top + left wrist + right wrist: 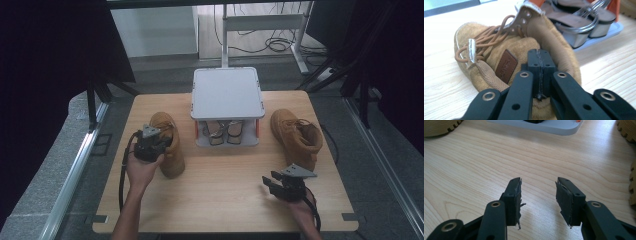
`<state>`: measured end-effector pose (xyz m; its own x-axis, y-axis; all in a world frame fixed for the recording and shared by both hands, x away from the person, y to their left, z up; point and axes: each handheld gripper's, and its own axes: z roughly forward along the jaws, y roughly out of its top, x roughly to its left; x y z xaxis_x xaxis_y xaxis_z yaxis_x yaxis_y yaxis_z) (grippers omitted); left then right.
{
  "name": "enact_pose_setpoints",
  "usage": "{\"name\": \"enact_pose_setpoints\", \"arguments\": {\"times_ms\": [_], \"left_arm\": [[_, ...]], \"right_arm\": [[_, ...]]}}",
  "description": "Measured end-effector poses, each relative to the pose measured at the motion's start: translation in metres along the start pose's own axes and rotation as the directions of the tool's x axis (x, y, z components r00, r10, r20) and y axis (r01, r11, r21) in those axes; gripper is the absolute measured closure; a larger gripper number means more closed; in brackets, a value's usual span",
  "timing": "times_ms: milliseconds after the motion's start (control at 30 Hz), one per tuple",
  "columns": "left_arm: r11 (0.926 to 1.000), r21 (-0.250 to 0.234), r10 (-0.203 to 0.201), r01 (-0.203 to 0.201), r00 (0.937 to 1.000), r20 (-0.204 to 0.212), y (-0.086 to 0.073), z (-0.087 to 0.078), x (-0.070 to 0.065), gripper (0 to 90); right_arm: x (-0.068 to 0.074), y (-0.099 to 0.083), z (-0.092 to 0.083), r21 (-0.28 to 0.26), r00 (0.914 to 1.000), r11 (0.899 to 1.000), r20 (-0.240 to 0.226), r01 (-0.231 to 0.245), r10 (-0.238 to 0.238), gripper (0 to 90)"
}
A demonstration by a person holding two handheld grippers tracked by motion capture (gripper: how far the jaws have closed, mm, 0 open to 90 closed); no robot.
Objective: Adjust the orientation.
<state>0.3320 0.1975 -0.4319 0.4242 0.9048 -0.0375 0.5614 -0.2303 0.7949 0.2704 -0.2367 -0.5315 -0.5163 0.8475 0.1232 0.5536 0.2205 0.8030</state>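
A tan lace-up boot (171, 150) stands on the left of the wooden table (225, 200). My left gripper (161, 142) is at the boot's ankle opening. In the left gripper view the pads of that gripper (541, 71) are pressed flat together over the heel collar of the boot (499, 47); I see nothing between them. A second tan boot (296, 136) stands at the right. My right gripper (268, 183) hovers low over the table in front of it, open, with bare wood between its jaws (537, 195).
A grey two-level shoe rack (227, 92) stands at the table's back middle, with a pair of sandals (225, 132) on its lower shelf. The sandals (579, 25) lie just beyond the left boot. The rack's base (549, 127) lies ahead of the right gripper.
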Motion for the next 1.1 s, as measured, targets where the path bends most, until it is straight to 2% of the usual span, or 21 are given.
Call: {"name": "enact_pose_setpoints", "arguments": {"times_ms": [33, 133, 167, 200, 233, 267, 300, 367, 433, 533, 567, 900, 1100], "left_arm": [[1.0, 0.0, 0.0, 0.0, 1.0, 0.0, 0.0, 0.0, 0.0, 89.4], [0.9975, -0.07, 0.001, 0.002, 0.9988, 0.048, 0.003, -0.014, -0.008, 89.4], [0.9975, -0.07, 0.001, 0.002, 0.9988, 0.048, 0.003, -0.014, -0.008, 89.4], [0.9952, -0.098, 0.005, 0.003, 0.9965, 0.083, 0.004, -0.021, -0.014, 89.4], [0.9952, -0.098, 0.005, 0.003, 0.9965, 0.083, 0.004, -0.021, -0.014, 89.4], [0.9929, -0.119, 0.017, -0.003, 0.9928, 0.118, 0.003, -0.025, -0.02, 89.3], [0.9929, -0.119, 0.017, -0.003, 0.9928, 0.118, 0.003, -0.025, -0.02, 89.3], [0.992, -0.126, 0.028, -0.008, 0.9874, 0.155, 0.0, -0.027, -0.027, 89.3], [0.9922, -0.124, 0.034, -0.013, 0.9853, 0.168, -0.005, -0.025, -0.036, 89.3], [0.9939, -0.109, 0.037, -0.018, 0.9844, 0.172, -0.012, -0.02, -0.04, 89.3], [0.9956, -0.092, 0.034, -0.018, 0.9836, 0.177, -0.019, -0.015, -0.044, 89.3], [0.9988, -0.015, 0.048, -0.046, 0.9893, 0.138, -0.047, 0.014, -0.055, 89.4], [0.9994, 0.013, 0.029, -0.031, 0.9911, 0.13, -0.055, 0.031, -0.054, 89.4]], "right_arm": [[0.0, 0.0, 0.0, 0.0, 1.0, 1.0, 0.0, 0.0, 0.0, 55.3], [0.0, 0.0, 0.0, 0.005, 1.0, 1.0, 0.003, -0.004, 0.004, 55.3], [0.0, 0.0, 0.0, 0.004, 1.0, 1.0, 0.003, -0.004, 0.004, 55.4], [0.0, 0.0, 0.0, 0.003, 1.0, 1.0, 0.003, -0.002, 0.002, 55.3], [0.0, 0.0, 0.0, 0.003, 1.0, 1.0, 0.003, -0.002, 0.002, 55.3], [-0.001, 0.0, -0.001, 0.002, 1.0, 1.0, 0.004, -0.001, 0.001, 55.3], [-0.001, 0.0, -0.001, 0.002, 1.0, 1.0, 0.004, -0.001, 0.001, 55.3], [-0.001, 0.0, -0.001, 0.001, 1.0, 1.0, 0.004, -0.004, 0.004, 55.3], [-0.002, 0.0, -0.002, -0.003, 1.0, 1.0, 0.004, -0.007, 0.007, 55.3], [-0.002, 0.0, -0.002, -0.003, 1.0, 1.0, 0.004, -0.005, 0.005, 55.3], [-0.002, -0.001, -0.002, -0.003, 1.0, 1.0, 0.004, -0.006, 0.006, 55.3], [-0.001, -0.002, 0.0, 0.003, 1.0, 1.0, 0.004, -0.001, 0.001, 55.3], [-0.001, -0.002, 0.0, 0.003, 1.0, 1.0, 0.005, 0.001, -0.001, 55.3]]}}
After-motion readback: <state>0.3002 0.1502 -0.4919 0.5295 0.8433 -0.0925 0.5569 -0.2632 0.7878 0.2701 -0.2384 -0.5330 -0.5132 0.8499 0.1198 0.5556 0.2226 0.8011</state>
